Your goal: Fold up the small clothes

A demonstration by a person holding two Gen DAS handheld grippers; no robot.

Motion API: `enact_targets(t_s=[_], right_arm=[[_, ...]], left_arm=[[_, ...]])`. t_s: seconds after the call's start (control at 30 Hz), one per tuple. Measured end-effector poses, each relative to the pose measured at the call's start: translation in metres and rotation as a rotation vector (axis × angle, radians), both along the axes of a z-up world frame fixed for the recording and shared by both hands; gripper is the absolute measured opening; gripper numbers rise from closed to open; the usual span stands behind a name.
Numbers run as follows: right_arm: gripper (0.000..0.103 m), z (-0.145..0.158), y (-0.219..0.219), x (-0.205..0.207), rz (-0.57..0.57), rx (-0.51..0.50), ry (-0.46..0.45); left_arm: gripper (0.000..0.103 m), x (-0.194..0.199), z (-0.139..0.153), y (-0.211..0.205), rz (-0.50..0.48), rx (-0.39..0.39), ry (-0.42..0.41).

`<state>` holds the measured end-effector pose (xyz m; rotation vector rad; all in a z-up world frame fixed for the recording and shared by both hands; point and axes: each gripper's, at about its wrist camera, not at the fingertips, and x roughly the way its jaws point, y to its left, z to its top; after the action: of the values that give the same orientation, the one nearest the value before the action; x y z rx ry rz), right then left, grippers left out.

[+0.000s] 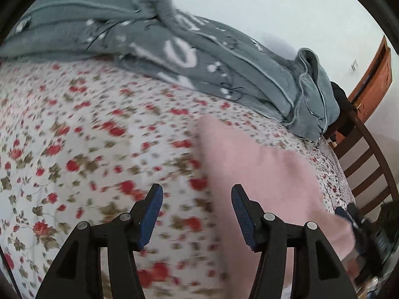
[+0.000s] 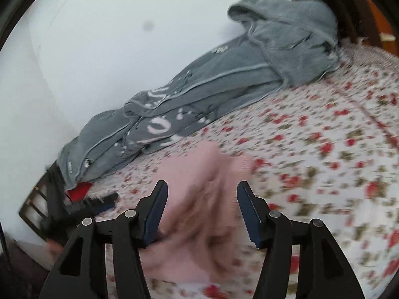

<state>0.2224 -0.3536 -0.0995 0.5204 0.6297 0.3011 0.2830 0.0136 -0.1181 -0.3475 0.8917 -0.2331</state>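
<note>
A small pink garment [image 1: 261,169] lies on the floral bedspread [image 1: 87,137]. In the left wrist view it sits to the right of centre, under and past my right finger. My left gripper [image 1: 197,191] is open and empty just above the bed. In the right wrist view the pink garment [image 2: 199,199] lies blurred between and below my fingers. My right gripper [image 2: 202,189] is open and holds nothing. The right gripper also shows at the far right of the left wrist view [image 1: 354,219], at the garment's edge. The left gripper shows at the left of the right wrist view [image 2: 99,201].
A grey blanket with white lettering [image 1: 174,49] lies bunched along the far side of the bed against the white wall [image 2: 99,37]. A dark wooden slatted bed frame [image 1: 369,159] and a wooden door [image 1: 374,74] stand at the right. A red item [image 2: 79,190] pokes from under the blanket.
</note>
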Motion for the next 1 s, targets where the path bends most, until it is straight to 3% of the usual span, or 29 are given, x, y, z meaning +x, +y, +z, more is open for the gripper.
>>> enact_targets(t_s=[0.13,0.27,0.33,0.4,0.47,0.6,0.7,0.77,0.83,0.87,0.93,1.0], right_arm=[[0.063,0.004,0.029,0.011,0.033,0.044,0.050],[0.063,-0.001,0.063,0.018,-0.110,-0.203,0.073],[0.063,-0.013,0.067,0.021,-0.140,-0.243,0.100],[0.053,-0.028,0.067,0.027,-0.077,-0.204,0.144],[0.036,-0.037,0.070,0.027,-0.059,-0.211,0.159],[0.026,-0.027,0.068,0.007,-0.051,-0.227,0.054],[0.026,-0.016,0.046,-0.009,-0.057,-0.136,-0.035],[0.028,-0.028,0.040,-0.003,-0.078,-0.160,0.008],[0.032,-0.048,0.040,0.016,-0.078,-0.199,0.117],[0.040,-0.052,0.039,0.018,-0.085,-0.197,0.129],[0.047,-0.043,0.038,0.011,-0.109,-0.209,0.105],[0.047,-0.029,0.041,-0.003,-0.115,-0.247,0.059]], left_arm=[[0.055,-0.002,-0.024,0.018,0.003,-0.041,-0.011],[0.055,0.000,-0.034,0.018,-0.048,-0.099,0.047],[0.055,-0.004,-0.033,0.017,-0.058,-0.095,0.034],[0.055,-0.008,-0.033,0.016,-0.058,-0.059,0.027],[0.055,-0.012,-0.032,0.017,-0.059,-0.047,0.014],[0.055,-0.019,-0.027,0.020,-0.068,-0.042,-0.011],[0.055,-0.023,-0.025,0.023,-0.081,-0.051,-0.022],[0.055,-0.024,-0.025,0.021,-0.096,-0.063,-0.028],[0.055,-0.024,-0.024,0.017,-0.117,-0.082,-0.030],[0.055,-0.025,-0.023,0.015,-0.129,-0.094,-0.032],[0.056,-0.028,-0.019,0.008,-0.164,-0.116,-0.041],[0.059,-0.033,-0.014,-0.002,-0.209,-0.121,-0.063]])
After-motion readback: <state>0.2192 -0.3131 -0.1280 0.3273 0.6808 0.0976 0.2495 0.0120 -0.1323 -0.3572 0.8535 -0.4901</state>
